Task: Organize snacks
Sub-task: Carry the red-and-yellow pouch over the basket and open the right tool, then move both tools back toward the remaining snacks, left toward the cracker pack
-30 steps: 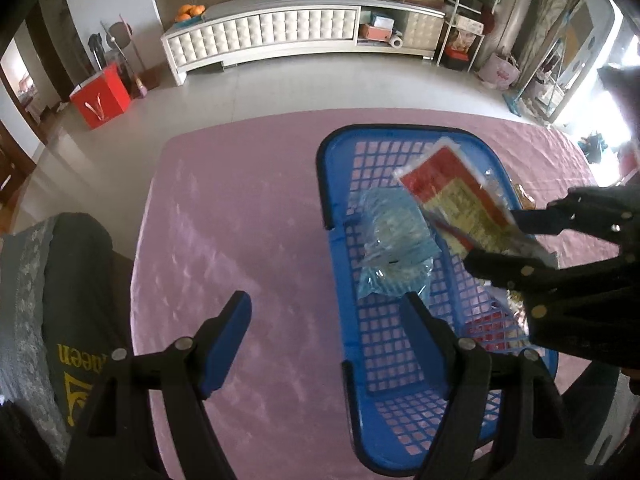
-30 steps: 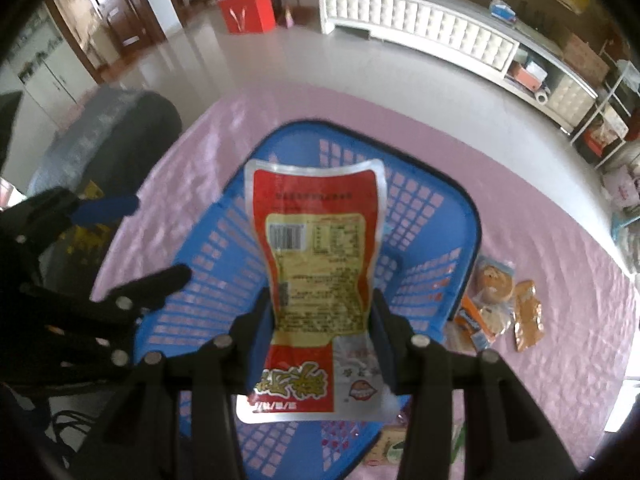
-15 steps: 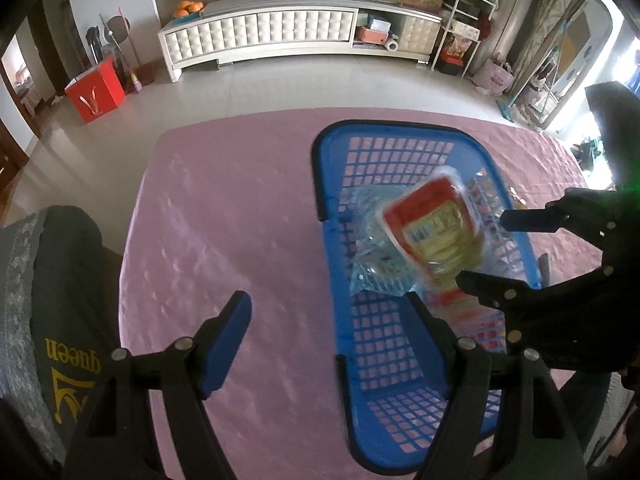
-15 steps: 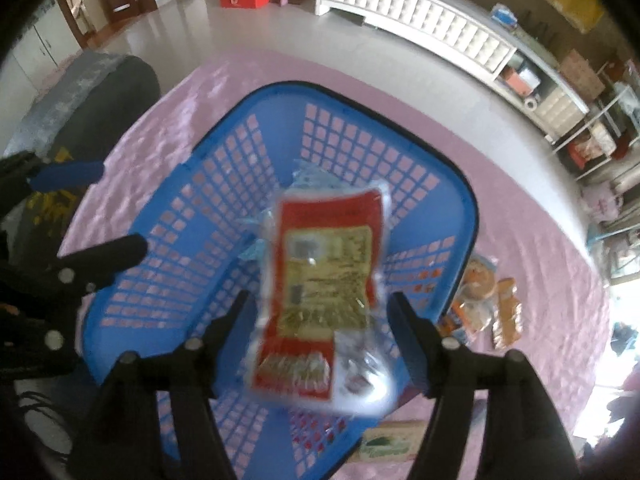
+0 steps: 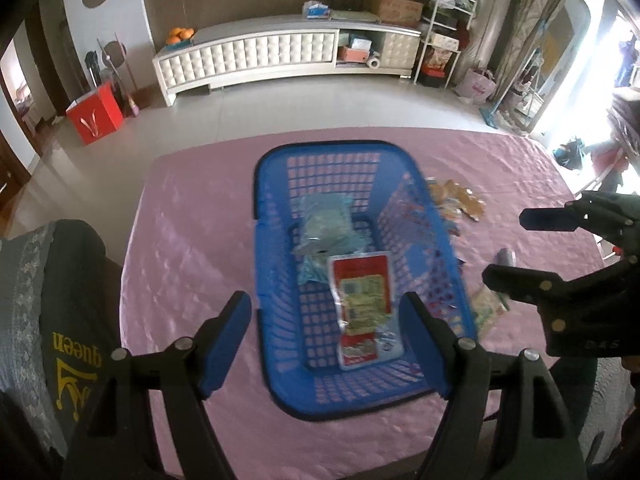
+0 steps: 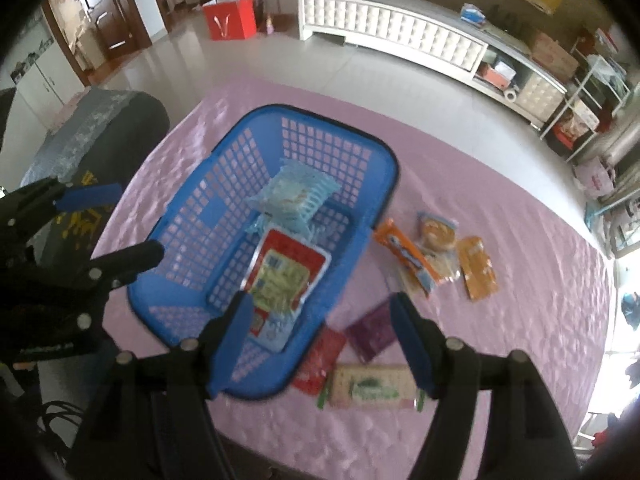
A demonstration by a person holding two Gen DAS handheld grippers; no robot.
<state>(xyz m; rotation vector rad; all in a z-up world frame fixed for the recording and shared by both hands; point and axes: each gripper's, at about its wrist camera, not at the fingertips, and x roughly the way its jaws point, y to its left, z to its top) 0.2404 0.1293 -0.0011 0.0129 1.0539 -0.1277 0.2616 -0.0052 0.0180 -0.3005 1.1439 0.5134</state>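
Snack packets (image 6: 436, 256) lie beside the blue basket (image 6: 224, 184); both tongs, left (image 5: 324, 336) and right (image 6: 320, 340), gape empty

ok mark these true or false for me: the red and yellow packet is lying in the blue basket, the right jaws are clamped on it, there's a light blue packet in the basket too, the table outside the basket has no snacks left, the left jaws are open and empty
1. The red and yellow packet lies in the blue basket. True.
2. The right gripper is clamped on it. False: its jaws have just been opening and stand apart, nothing between them.
3. A light blue packet is in the basket too. True.
4. No snacks remain on the pink table outside the basket. False: several lie there, among them an orange packet, a purple packet and a cracker pack.
5. The left gripper is open and empty. True.
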